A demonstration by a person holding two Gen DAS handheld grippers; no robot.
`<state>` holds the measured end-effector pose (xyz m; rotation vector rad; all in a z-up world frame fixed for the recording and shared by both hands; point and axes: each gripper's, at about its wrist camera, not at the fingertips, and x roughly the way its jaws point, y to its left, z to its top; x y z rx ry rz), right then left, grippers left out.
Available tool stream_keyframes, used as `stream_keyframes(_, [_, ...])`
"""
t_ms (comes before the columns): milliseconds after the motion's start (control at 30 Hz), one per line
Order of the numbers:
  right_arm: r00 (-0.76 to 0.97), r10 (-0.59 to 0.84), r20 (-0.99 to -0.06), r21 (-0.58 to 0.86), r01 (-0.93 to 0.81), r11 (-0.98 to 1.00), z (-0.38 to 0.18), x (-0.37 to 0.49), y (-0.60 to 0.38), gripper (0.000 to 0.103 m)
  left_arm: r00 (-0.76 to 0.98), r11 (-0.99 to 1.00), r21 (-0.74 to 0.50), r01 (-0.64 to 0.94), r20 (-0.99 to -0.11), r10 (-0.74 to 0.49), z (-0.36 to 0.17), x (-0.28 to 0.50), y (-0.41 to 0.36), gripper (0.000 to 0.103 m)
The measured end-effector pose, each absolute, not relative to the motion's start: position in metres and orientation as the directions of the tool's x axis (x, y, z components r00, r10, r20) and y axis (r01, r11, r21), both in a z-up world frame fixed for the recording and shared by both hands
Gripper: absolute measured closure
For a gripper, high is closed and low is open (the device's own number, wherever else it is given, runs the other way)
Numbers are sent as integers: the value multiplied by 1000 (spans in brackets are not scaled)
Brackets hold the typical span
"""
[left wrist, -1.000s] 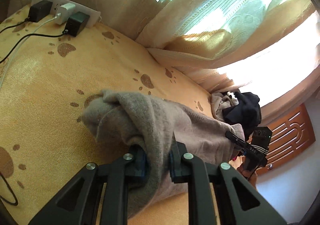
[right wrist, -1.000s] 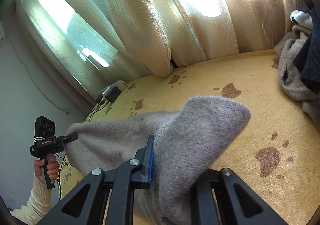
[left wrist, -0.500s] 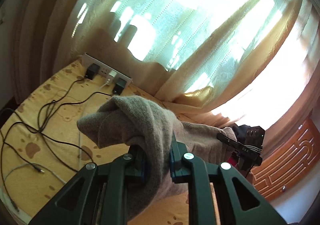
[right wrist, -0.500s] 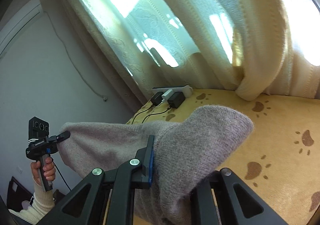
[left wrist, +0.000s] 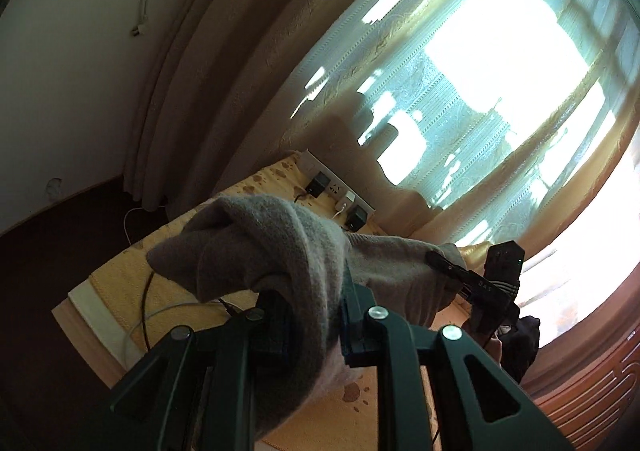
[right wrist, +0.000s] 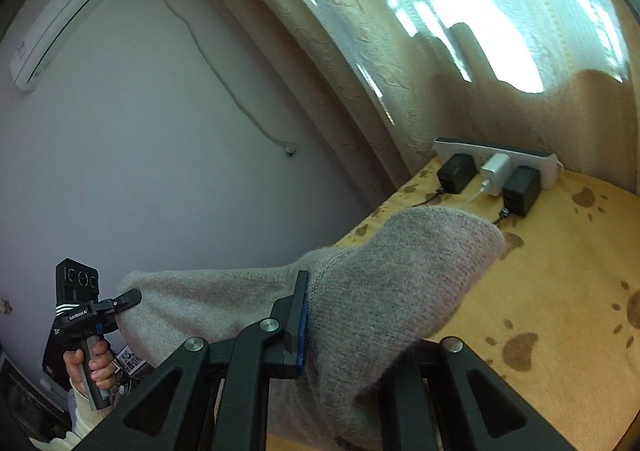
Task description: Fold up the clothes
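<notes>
1. Yellow-orange bedspread printed with brown paw marks (right wrist: 560, 291): the landing surface, lying well below my grippers. It carries clutter at its far edge (items 3 to 5).

2. Grey-beige knitted wool garment (right wrist: 400, 279): off the bed, strung in the air between my two tools, its edge running across to the far clamp and the rest hanging below out of view. I cannot tell how it is folded underneath. Risk: the knit is thick and slack, so unequal tension could drag it from one clamp; if one side lets go, the whole piece swings down crooked and any fold line is lost.

3. Dark heap of other clothes (left wrist: 520, 343), at the bed's far end in the left view. Risk: laying my garment too near could tangle the two.

4. White power strip with two black adapters and one white charger (right wrist: 496, 171), against the curtain. Risk: a sweeping hem could catch a plug.

5. Dark and white cables (left wrist: 152, 315) trailing over the bedspread. Risk: cloth laid on them lies lumpy, or drags them along.

6. Left gripper (left wrist: 314, 321): jaws clamped on a thick bunch of the knit.

7. Right gripper (right wrist: 352, 335): jaws closed on the opposite edge; one finger is buried under wool, so I judge that bite's depth uncertain.
</notes>
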<state>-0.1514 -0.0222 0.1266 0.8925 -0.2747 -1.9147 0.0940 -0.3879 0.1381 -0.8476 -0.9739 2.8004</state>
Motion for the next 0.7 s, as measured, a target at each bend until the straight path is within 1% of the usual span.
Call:
stream_keyframes(67, [-230, -839, -493, 523, 692, -497, 122, -155, -40, 90, -849, -800, -579, 161, -495, 187, 131, 107, -398, 81])
stream_keyframes(100, [-214, -836, -506, 519, 699, -493, 119, -157, -49, 90, -837, -798, -573, 189, -519, 174, 122, 109, -404, 80])
stream_keyframes(133, [-187, -814, -550, 516, 691, -507, 102, -163, -57, 90, -813, -794, -566, 219, -556, 172, 107, 108, -409, 79])
stream_keyframes(200, [-130, -762, -634, 507, 675, -537, 66, -174, -72, 89, -739, -756, -579, 306, -645, 195, 62, 102, -422, 79])
stream_keyframes(267, [-103, -728, -678, 498, 664, -558, 41, -175, -72, 89, -650, -710, -583, 395, -723, 233, 10, 99, -433, 78])
stream_keyframes(333, [-75, -691, -719, 488, 654, -578, 16, -176, -71, 88, -597, -693, -562, 453, -768, 233, -26, 104, -437, 78])
stream_keyframes(367, [-61, -672, -738, 483, 649, -588, 3, -176, -70, 87, -586, -692, -554, 463, -777, 230, -37, 107, -437, 76])
stream_keyframes(400, [-46, -653, -756, 477, 644, -598, -9, -177, -70, 79, -586, -698, -546, 463, -779, 222, -42, 109, -436, 74])
stream_keyframes(467, [-82, -644, -760, 463, 628, -626, -5, -181, -61, 63, -593, -727, -523, 446, -780, 197, -39, 112, -433, 71])
stream_keyframes(500, [-100, -640, -762, 456, 619, -639, -3, -182, -57, 44, -593, -744, -505, 438, -784, 183, -36, 111, -430, 70])
stream_keyframes(533, [-118, -635, -763, 449, 611, -652, -1, -184, -53, 33, -590, -762, -485, 429, -789, 170, -33, 110, -427, 70])
stream_keyframes(567, [-136, -630, -764, 442, 602, -666, 1, -186, -48, 30, -588, -777, -467, 422, -793, 157, -30, 109, -425, 70])
stream_keyframes(700, [-207, -607, -767, 414, 562, -716, 9, -194, -31, 30, -593, -816, -410, 408, -799, 105, -17, 107, -421, 67])
